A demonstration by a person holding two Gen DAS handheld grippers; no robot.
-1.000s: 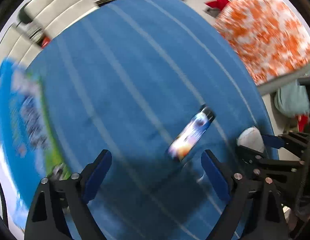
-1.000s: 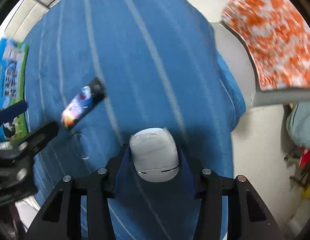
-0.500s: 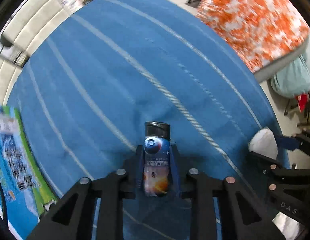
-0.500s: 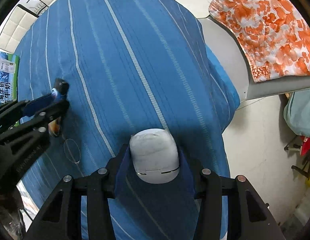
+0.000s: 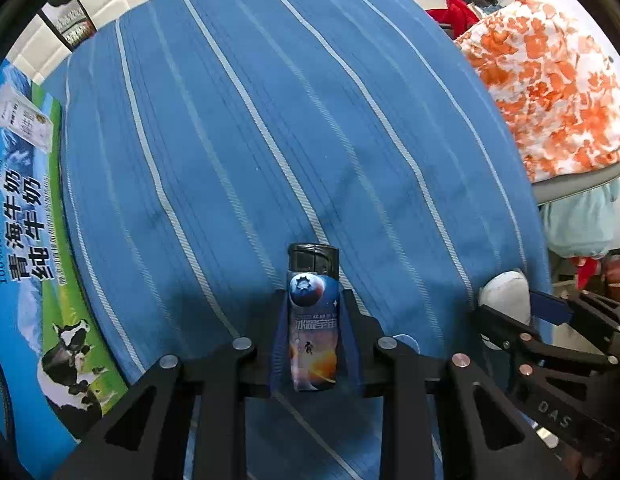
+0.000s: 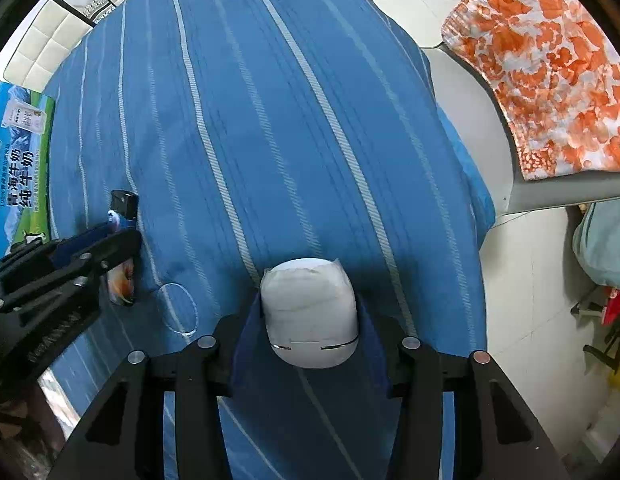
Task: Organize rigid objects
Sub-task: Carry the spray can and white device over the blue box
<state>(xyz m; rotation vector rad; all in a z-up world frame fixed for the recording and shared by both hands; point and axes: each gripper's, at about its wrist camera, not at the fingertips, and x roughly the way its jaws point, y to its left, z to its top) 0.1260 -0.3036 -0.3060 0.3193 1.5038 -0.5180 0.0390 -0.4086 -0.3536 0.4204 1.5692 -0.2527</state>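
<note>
My left gripper [image 5: 313,312] is shut on a lighter [image 5: 313,320] with a black cap and a space-print body, held over the blue striped cloth [image 5: 270,120]. The lighter also shows in the right wrist view [image 6: 124,248] between the left gripper's fingers [image 6: 98,244]. My right gripper [image 6: 310,320] is shut on a white rounded object [image 6: 310,312] with two thin slits. That object also shows at the right of the left wrist view [image 5: 505,296], held by the right gripper [image 5: 509,312].
A blue and green milk carton box [image 5: 26,240] lies at the left edge of the cloth. An orange and white patterned cloth [image 6: 549,72] covers a grey seat at the right. White tiled floor [image 6: 541,300] lies beyond the cloth's right edge.
My left gripper closed on the lighter, which lay loose on the cloth a second ago, and holds it straight ahead. The right gripper kept its hold on the white object.
</note>
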